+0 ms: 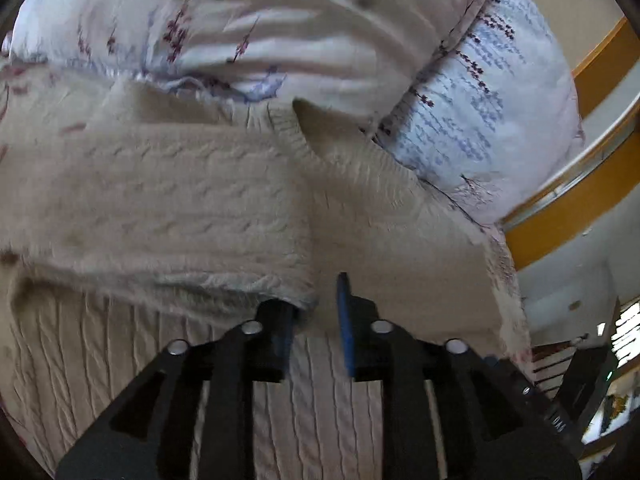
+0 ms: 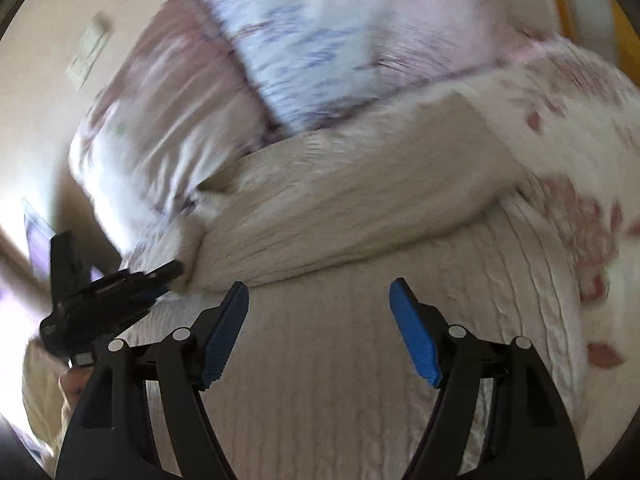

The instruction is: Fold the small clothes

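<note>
A cream cable-knit sweater (image 1: 160, 196) lies on a bed, with one part folded across its body. My left gripper (image 1: 316, 312) is shut on the edge of the folded part, at its lower right corner. In the right wrist view the same sweater (image 2: 360, 208) fills the middle, and the left gripper (image 2: 172, 276) pinches the fold's left end. My right gripper (image 2: 320, 308) is open and empty, hovering just above the sweater's ribbed body (image 2: 340, 360).
A floral quilt (image 1: 280, 32) and a pillow with blue print (image 1: 480, 100) are bunched behind the sweater. A yellow-orange bed frame (image 1: 568, 216) runs at the right. A floral bedsheet (image 2: 580, 160) lies under the sweater; a wall switch (image 2: 88, 52) shows far left.
</note>
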Tool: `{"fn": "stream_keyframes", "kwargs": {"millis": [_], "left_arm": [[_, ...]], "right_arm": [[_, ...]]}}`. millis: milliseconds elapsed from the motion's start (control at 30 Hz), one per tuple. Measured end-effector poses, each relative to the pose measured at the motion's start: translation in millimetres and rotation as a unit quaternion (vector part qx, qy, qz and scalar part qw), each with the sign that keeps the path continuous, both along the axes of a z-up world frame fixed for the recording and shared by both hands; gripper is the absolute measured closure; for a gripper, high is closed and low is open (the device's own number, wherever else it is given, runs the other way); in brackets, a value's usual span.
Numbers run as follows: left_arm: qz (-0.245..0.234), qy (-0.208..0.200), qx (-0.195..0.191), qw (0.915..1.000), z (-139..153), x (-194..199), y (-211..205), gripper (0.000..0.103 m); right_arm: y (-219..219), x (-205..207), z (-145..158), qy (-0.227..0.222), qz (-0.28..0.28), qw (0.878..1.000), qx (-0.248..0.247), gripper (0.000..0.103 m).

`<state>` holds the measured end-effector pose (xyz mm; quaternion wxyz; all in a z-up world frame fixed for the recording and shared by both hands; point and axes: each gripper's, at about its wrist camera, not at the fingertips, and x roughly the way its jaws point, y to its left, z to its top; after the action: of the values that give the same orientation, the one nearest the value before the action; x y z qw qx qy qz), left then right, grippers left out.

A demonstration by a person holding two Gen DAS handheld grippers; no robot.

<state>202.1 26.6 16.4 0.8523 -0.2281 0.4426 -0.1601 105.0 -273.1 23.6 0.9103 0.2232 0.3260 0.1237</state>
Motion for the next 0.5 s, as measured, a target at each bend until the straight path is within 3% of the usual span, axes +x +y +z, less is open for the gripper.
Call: {"fn": "stream_keyframes", "kwargs": {"millis": [100,133,267,400,433,500], "left_arm": [[0.020,-0.016,-0.030,0.9992,5.0,-24.7,33.1,0.055],[0.031,-0.021,-0.031,0.9988,6.8,-30.5,42.4,0.054],[0.090,-0.014,-0.017,0.9957,5.4,-34.0,83.7,0.055],[0.132,0.027,-0.038,0.9902,-12.4,-37.8,121.7,0.057],[0.133,0.028,-0.041,0.9899,-13.6,-39.9,126.2,0.063],[0.133,0.027,-0.045,0.9897,-15.9,-50.0,134.8,0.066]], "right_arm": [[28.4,1.8,27.3,-0.034,0.058,0.996,-0.057,0.029],[43.9,4.1,37.7,-0.049,0.084,0.992,-0.082,0.029],[113.3,17.0,62.4,-0.095,0.185,0.965,-0.157,0.031],[193.1,30.3,62.7,-0.133,0.272,0.922,-0.240,0.047],[214.1,37.5,58.7,-0.136,0.286,0.913,-0.259,0.052],[239.6,50.6,52.8,-0.130,0.311,0.904,-0.264,0.056]]}}
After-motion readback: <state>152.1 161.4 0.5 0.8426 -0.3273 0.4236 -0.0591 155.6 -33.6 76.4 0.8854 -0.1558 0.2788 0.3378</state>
